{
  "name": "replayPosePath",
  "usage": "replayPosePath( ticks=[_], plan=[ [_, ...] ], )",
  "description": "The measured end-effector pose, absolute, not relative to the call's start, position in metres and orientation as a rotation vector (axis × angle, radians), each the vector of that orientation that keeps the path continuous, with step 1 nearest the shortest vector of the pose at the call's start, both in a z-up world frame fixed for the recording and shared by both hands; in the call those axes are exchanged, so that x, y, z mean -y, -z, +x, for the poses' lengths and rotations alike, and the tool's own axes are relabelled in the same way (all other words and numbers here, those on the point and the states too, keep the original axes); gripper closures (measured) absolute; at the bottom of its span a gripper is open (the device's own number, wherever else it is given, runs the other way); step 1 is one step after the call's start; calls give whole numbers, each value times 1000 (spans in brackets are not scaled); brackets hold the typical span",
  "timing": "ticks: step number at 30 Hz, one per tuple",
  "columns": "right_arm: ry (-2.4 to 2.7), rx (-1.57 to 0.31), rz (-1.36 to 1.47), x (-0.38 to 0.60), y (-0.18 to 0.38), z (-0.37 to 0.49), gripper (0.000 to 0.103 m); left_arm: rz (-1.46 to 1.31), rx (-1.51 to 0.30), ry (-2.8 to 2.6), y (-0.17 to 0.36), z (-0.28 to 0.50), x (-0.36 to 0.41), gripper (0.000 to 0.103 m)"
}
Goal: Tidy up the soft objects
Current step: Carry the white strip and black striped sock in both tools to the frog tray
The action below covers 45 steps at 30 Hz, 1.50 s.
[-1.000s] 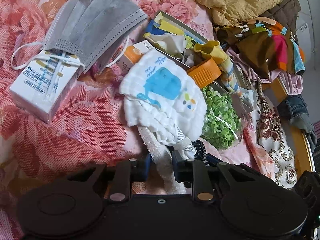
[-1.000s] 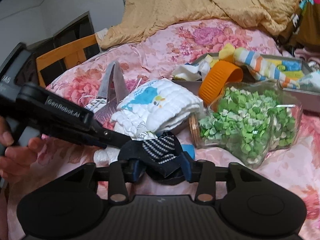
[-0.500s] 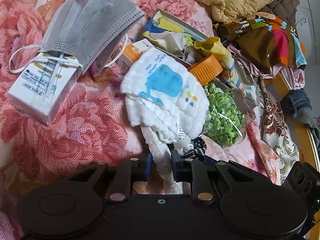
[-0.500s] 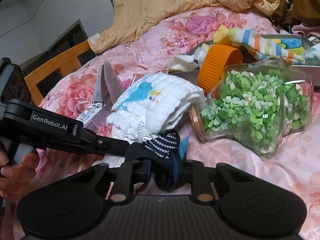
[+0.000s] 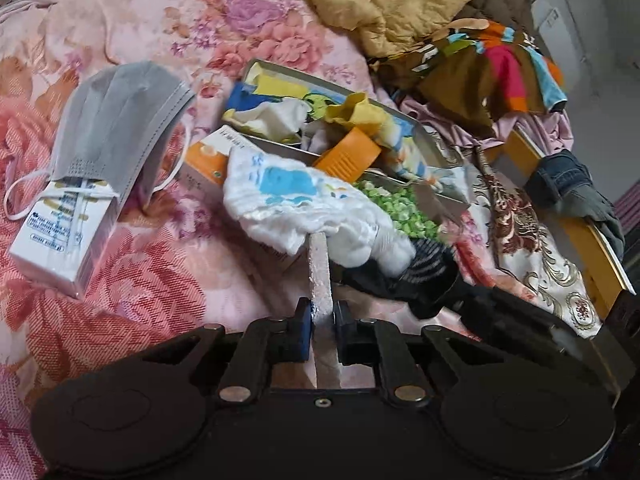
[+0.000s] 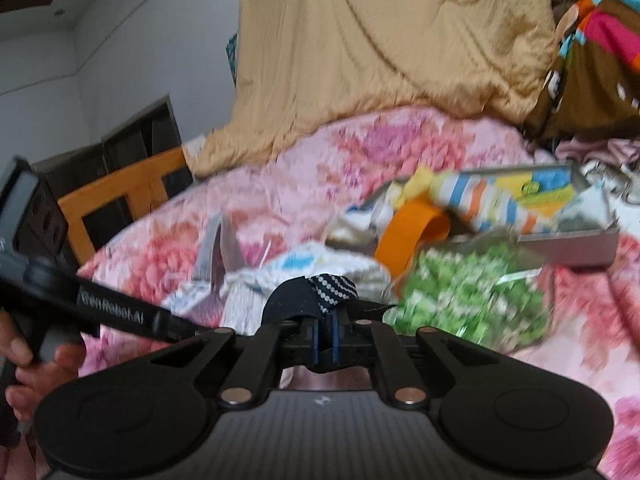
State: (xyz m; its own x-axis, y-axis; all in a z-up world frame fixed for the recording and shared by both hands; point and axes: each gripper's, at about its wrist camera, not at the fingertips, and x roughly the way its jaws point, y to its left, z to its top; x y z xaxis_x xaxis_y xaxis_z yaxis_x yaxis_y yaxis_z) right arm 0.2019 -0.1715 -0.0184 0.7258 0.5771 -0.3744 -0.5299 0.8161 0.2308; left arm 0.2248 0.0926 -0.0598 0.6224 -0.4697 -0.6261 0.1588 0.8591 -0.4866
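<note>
So your left hand-held gripper (image 5: 323, 322) is clamped on the white strip (image 5: 319, 264) and your right hand-held gripper (image 6: 325, 334) on the dark dotted sock (image 6: 316, 294), both near the jar of green bits (image 6: 468, 296) on the bed (image 5: 132, 280).

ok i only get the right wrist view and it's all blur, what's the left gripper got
observer: the left gripper is shut on a white strip of cloth.
operator: where does the strip go
observer: straight up from the jaws and under the whale cloth.
operator: anything soft past the tin on the right
observer: yes, a denim piece lies on the wooden rail at the bed's edge.
</note>
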Motion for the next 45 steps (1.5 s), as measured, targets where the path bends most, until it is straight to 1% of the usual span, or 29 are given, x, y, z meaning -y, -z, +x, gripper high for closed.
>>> replayPosePath(
  ticks=[5,13,20,32,45],
  plan=[
    [-603,-395,115,181,0,199,96,-413,-801,430,56,220,-86,91],
    [-589,-350,140,194,-15,198,96,-397,-783,514,53,212,-75,91],
    [-573,-328,137,197,-20,198,96,-408,-742,591,43,204,-68,91],
    [-531,-322,154,205,-20,201,96,-413,-678,562,33,202,-73,91],
    [-429,-300,202,224,-20,210,96,-426,-619,532,25,240,-60,91]
  ],
)
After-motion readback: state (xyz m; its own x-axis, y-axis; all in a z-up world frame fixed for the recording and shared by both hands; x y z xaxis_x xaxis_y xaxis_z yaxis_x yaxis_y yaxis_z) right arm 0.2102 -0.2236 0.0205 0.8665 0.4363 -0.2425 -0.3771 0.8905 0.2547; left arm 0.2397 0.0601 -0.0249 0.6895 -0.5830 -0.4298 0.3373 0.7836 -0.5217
